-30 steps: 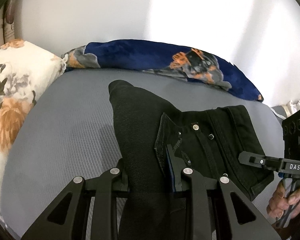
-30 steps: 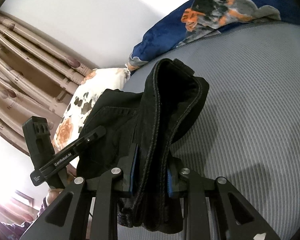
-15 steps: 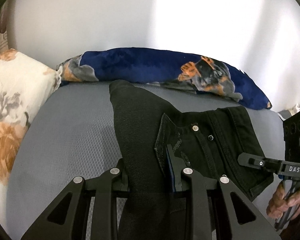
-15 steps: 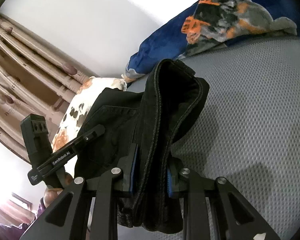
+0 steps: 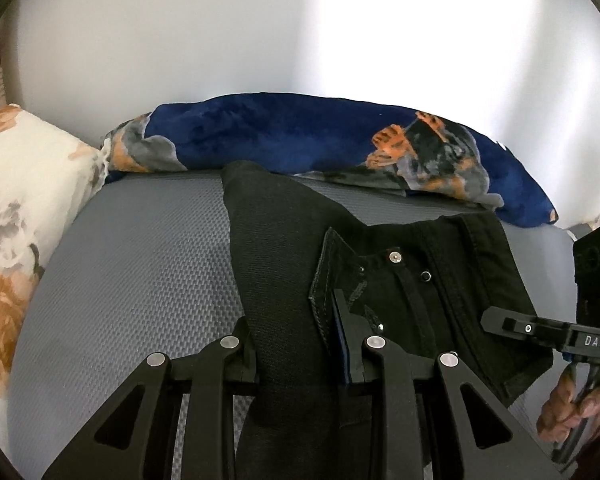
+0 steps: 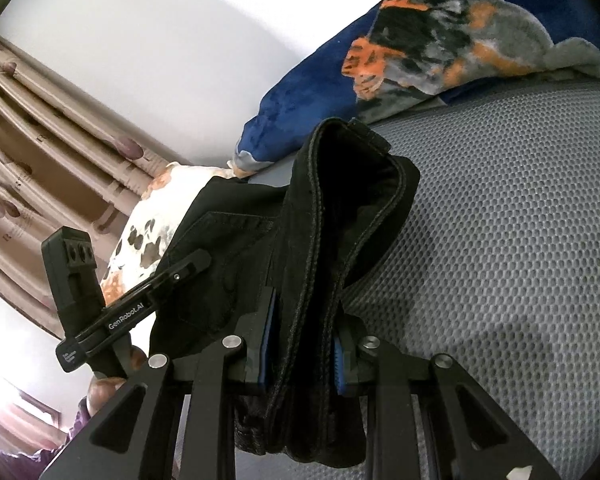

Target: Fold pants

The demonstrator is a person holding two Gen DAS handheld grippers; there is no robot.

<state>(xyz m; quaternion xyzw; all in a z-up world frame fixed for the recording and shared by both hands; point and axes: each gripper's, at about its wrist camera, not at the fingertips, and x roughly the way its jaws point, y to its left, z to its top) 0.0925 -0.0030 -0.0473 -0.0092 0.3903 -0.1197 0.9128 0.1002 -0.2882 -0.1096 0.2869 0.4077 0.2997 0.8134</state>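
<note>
Both the left gripper (image 5: 300,344) and right gripper (image 6: 304,340) clamp black pants (image 5: 284,248) above the grey mattress (image 5: 148,264).

"das" on the right hand-held gripper (image 5: 560,330), "genrobot.ai" on the left hand-held gripper (image 6: 140,304)

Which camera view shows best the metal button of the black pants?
The left wrist view: the metal button lies in plain sight on the black pants. The right wrist view shows only bunched dark cloth, no button.
</note>
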